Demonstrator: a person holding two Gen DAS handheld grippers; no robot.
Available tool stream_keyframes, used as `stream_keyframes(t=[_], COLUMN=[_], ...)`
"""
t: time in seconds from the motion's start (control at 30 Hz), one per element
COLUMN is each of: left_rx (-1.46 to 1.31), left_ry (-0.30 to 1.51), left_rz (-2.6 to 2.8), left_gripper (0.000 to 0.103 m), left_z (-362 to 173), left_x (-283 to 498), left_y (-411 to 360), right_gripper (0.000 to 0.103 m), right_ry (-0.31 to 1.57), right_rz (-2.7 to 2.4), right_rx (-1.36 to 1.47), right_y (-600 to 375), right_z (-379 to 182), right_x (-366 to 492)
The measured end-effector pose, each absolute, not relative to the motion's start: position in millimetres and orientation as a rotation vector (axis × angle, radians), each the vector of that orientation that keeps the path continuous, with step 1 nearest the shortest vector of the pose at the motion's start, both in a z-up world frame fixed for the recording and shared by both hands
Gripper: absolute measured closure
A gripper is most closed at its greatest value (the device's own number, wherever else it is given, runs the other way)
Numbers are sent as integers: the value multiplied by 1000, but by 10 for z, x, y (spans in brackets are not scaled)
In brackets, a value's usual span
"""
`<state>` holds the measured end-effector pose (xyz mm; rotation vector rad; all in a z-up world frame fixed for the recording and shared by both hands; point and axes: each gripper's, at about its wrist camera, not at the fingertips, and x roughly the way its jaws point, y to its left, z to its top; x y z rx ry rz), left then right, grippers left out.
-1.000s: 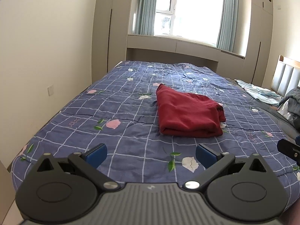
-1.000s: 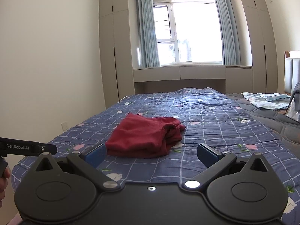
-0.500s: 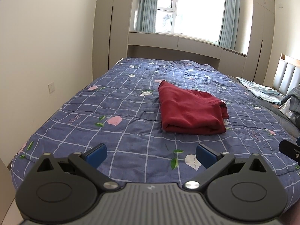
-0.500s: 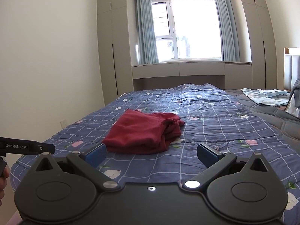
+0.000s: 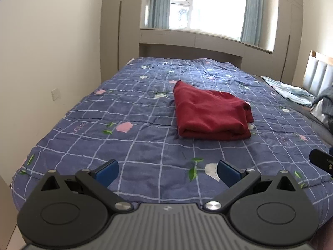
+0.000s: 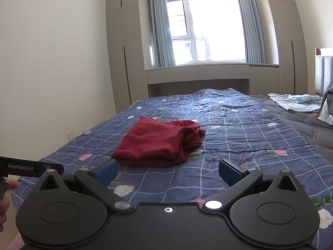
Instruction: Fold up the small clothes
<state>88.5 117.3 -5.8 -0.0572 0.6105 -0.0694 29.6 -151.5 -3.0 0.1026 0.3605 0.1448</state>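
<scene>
A dark red garment [image 5: 210,114] [image 6: 160,143] lies folded into a thick rectangle on the blue checked quilt [image 5: 135,129] [image 6: 239,129], roughly mid-bed. My left gripper [image 5: 167,171] hovers open near the quilt's near edge, well short of the garment, with nothing between its blue pads. My right gripper [image 6: 167,171] is open too, held just in front of the garment's near fold, not touching it. The left tool's black body shows at the left edge of the right wrist view, with part of a hand beside it.
A light blue cloth [image 6: 297,103] [image 5: 291,92] lies crumpled at the far right of the bed on a grey blanket [image 6: 301,129]. Beige wardrobes and a window bench [image 6: 197,73] stand beyond the bed. A wall runs along the left side.
Both grippers have drifted slightly back and up from the bed, so the red garment sits a little farther off. Both stayed open. The garment has not moved.
</scene>
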Motion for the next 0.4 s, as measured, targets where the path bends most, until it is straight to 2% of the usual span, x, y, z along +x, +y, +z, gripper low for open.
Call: stream_keyframes(t=[0.4], left_rx=[-62], left_ry=[599], left_rz=[-78], left_gripper=[0], left_z=[-72], left_x=[946], left_y=[1161], right_gripper=[0], right_ry=[371], right_rz=[146], right_rx=[97], right_y=[-1500], right_z=[-58], right_x=[329])
